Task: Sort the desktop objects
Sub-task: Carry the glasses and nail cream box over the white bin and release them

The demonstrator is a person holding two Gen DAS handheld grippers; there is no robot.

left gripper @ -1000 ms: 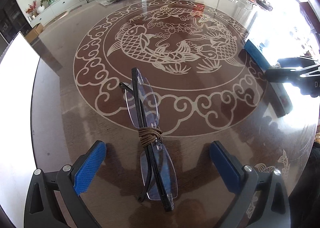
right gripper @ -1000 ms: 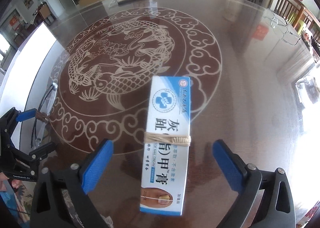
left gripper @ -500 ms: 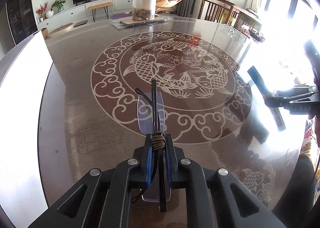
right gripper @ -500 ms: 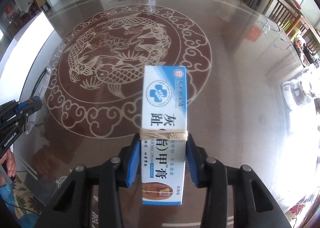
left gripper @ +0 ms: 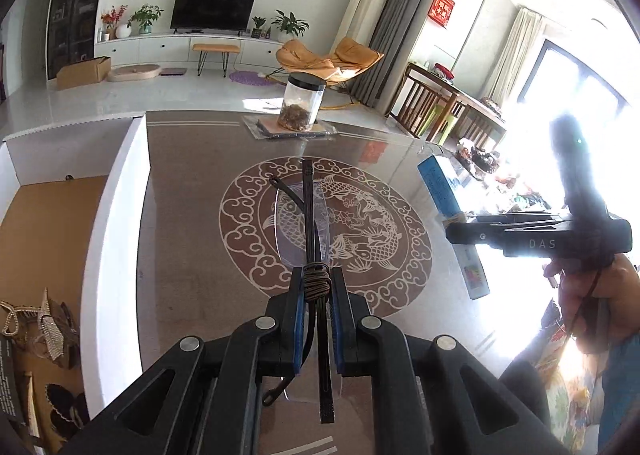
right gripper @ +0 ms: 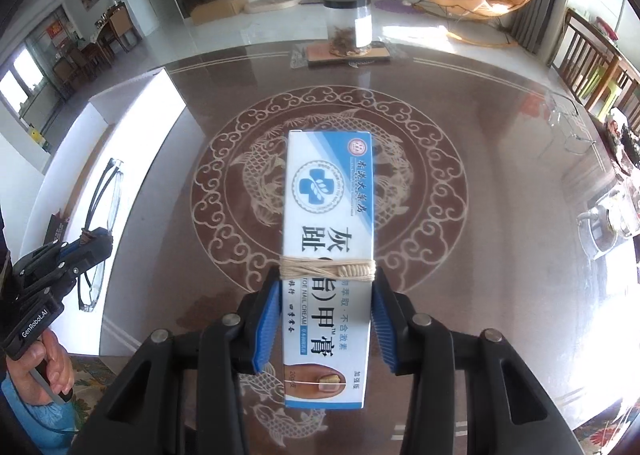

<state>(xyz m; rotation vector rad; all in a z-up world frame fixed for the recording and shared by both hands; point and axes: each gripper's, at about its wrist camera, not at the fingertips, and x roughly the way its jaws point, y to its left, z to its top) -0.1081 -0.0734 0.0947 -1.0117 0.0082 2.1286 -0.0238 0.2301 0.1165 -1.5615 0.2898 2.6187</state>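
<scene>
Left wrist view: folded glasses, cord-wrapped, were clamped in the left gripper, held clear above the table. The right gripper was clenched on the nail cream box at its twine band, also aloft. Risk noted: thin frame pinched near one end could pivot or slip; lens might crack under the squeeze. White cardboard box stood at the table's left edge. A jar sat far across, well apart; nothing blocked the way.
</scene>
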